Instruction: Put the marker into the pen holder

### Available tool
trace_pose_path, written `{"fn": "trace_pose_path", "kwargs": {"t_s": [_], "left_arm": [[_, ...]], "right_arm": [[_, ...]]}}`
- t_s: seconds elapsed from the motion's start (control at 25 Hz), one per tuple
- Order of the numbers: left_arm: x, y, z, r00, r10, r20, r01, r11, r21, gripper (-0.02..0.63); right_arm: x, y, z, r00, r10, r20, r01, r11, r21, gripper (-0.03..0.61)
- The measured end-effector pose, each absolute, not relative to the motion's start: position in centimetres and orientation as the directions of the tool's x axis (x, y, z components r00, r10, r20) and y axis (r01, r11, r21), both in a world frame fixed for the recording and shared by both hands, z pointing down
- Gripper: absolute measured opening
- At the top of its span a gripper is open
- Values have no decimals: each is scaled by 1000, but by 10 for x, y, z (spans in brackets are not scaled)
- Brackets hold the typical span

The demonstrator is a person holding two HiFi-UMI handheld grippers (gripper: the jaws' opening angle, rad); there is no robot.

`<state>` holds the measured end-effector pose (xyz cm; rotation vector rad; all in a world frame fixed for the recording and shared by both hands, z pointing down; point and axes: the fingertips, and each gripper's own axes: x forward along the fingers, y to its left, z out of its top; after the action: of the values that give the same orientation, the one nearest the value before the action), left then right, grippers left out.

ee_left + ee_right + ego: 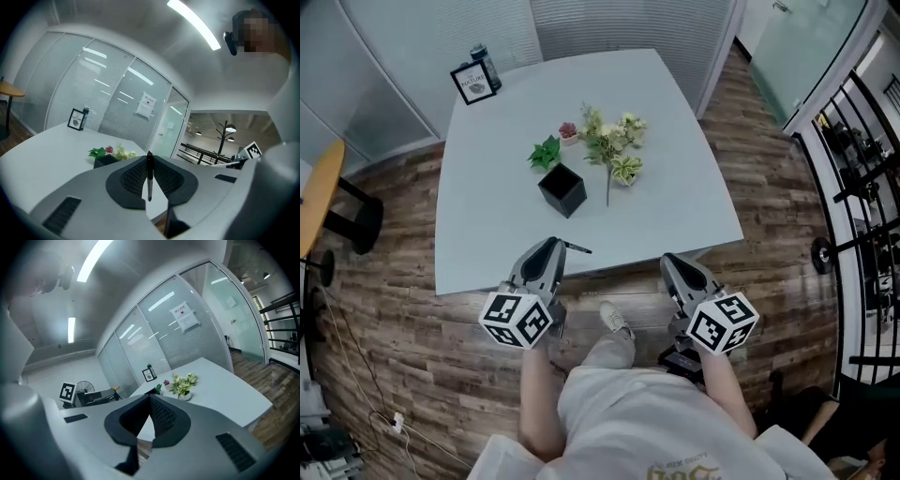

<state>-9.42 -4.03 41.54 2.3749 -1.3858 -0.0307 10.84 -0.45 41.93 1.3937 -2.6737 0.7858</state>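
Marker (149, 176) sits pinched crosswise in the nearly closed jaws of the left gripper (553, 246), above the near edge of the white table (487, 234) and well short of the black square pen holder (562, 189). The right gripper (672, 262) has its jaws together on nothing. The carry looks to be the step in hand: next the left gripper must reach over the holder's open top, stand the marker on end and let go.

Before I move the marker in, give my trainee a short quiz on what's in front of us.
1. True or false: the left gripper is shut on the marker.
2. Where does the pen holder stand? A) on the floor; B) on the table, next to the green plant; C) on a chair.
3. Fill in: the right gripper, jaws together, holds ____.

Key: 1 true; 2 B; 3 nothing.
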Motion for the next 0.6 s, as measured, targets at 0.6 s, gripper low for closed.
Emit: {"fn": "trace_pose_path", "kwargs": {"t_s": [0.6], "left_arm": [[-135,-192,417,464,-854,236,-873,-395,285,48]], "right_arm": [[56,-182,421,-658,-705,266,-733,518,-440,17]]}}
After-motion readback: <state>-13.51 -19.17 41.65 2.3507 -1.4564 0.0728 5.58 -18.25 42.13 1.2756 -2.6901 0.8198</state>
